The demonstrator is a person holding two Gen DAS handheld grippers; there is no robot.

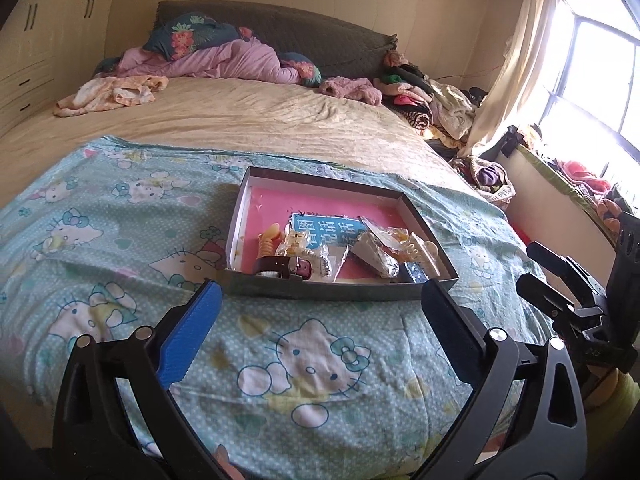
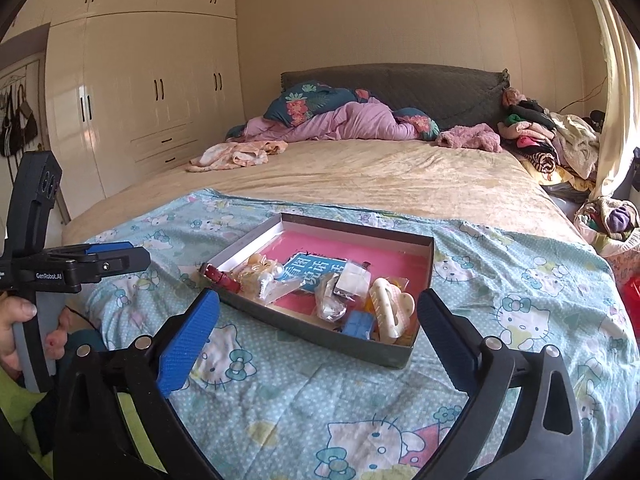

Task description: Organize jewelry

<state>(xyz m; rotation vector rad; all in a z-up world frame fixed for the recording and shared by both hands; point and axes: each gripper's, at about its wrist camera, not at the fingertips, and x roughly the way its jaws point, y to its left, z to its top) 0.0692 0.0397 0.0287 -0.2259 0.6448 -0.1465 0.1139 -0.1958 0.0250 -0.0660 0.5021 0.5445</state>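
A shallow grey box (image 1: 336, 291) (image 2: 424, 276) with a pink lining lies on the Hello Kitty blanket. It holds a red watch strap (image 1: 286, 268) (image 2: 220, 278), plastic bags of jewelry (image 1: 374, 254) (image 2: 330, 300), a cream hair claw (image 2: 390, 310) (image 1: 418, 250), a yellow clip (image 1: 267, 242) and a blue printed card (image 1: 326, 229) (image 2: 310, 268). My left gripper (image 1: 324, 300) is open and empty just before the box's near wall. My right gripper (image 2: 320, 308) is open and empty, its fingers on either side of the box's near corner. The left gripper also shows at the left of the right wrist view (image 2: 110, 258).
The blanket (image 1: 120, 240) covers the near end of a bed with a beige sheet (image 2: 380, 176). Rumpled bedding and clothes (image 2: 344, 120) lie by the headboard. A clothes pile (image 2: 560, 140) sits at the right. Wardrobes (image 2: 140, 92) stand at the left, a window (image 1: 592, 80) at the right.
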